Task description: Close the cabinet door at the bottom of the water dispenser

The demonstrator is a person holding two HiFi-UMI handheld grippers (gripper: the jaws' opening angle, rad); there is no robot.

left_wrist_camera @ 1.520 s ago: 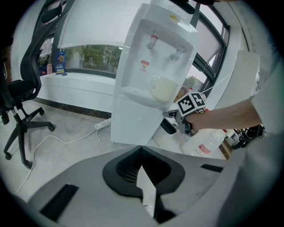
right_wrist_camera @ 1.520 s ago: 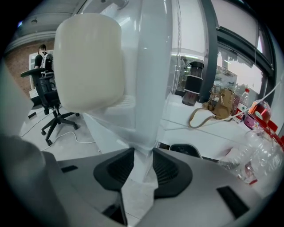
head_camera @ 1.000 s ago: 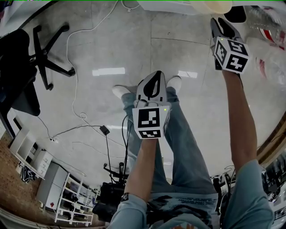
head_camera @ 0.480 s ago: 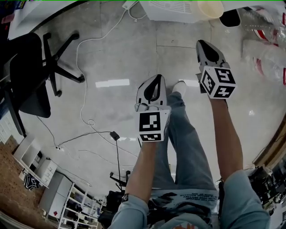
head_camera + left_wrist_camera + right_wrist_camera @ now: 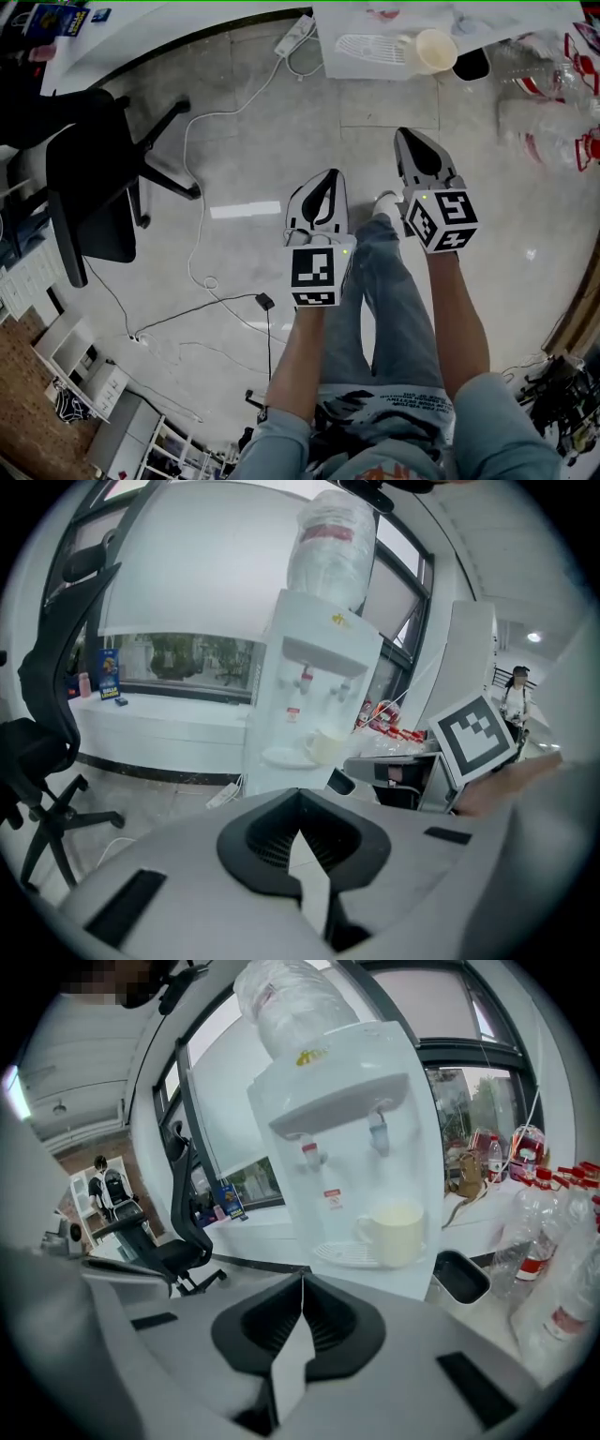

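both tongs are shut and empty. the left gripper's (image 5: 324,187) jaws are pressed together with nothing between them. the right gripper's (image 5: 418,152) jaws have just been closing and are met on nothing. both are pointed at the water dispenser (image 5: 361,1147), which is stood ahead and is not touched. its bottom cabinet door is hidden below the gripper bodies, so it cannot be told whether it is ajar; the closing is probably not yet done. if the reach is made at this height, the mug (image 5: 398,1232) could be knocked off the drip tray (image 5: 345,1255). the cable (image 5: 200,187) laid across the floor (image 5: 281,122) could be snagged on the approach.
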